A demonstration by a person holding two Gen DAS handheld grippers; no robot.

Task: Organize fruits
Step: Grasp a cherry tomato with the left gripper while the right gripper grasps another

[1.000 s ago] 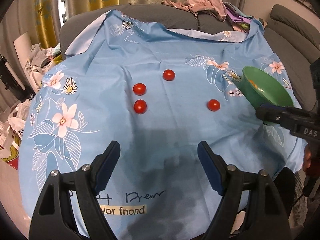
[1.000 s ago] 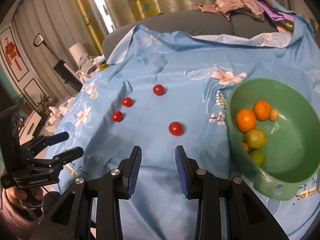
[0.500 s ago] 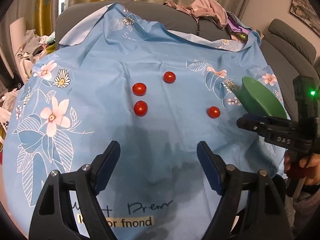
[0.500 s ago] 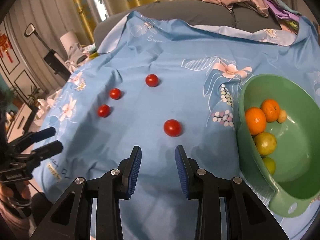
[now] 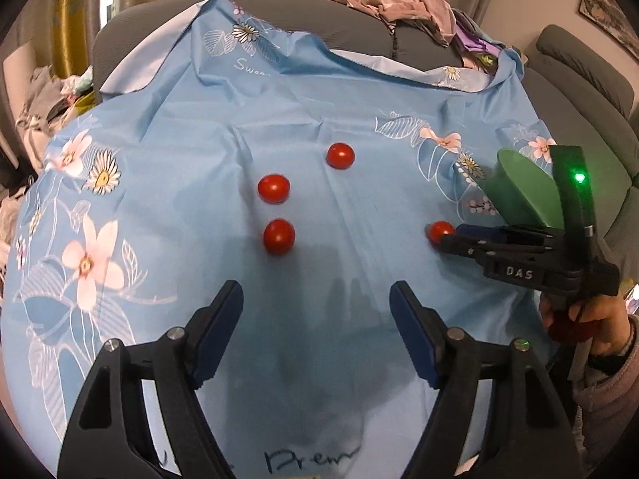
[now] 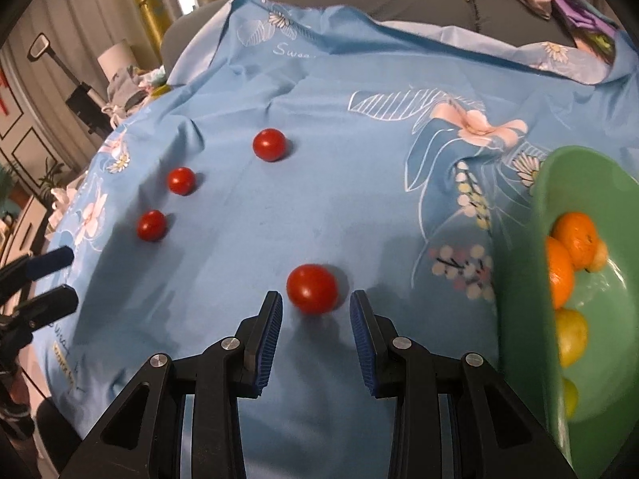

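**Right gripper closes in on the nearest tomato**

The left gripper (image 5: 315, 307) hovers wide open and empty over the blue floral cloth (image 5: 179, 127). Ahead of it and slightly left lie two tomatoes (image 5: 278, 235), one behind the other (image 5: 273, 188); a third tomato (image 5: 340, 155) sits farther ahead. The right gripper (image 6: 315, 311) is partly open, gripping nothing, with the fourth tomato (image 6: 312, 288) just ahead of its fingertips, in line with the gap. To that gripper's right stands the green bowl (image 6: 519, 279), holding oranges (image 6: 575, 237) and yellow-green citrus (image 6: 571, 341).
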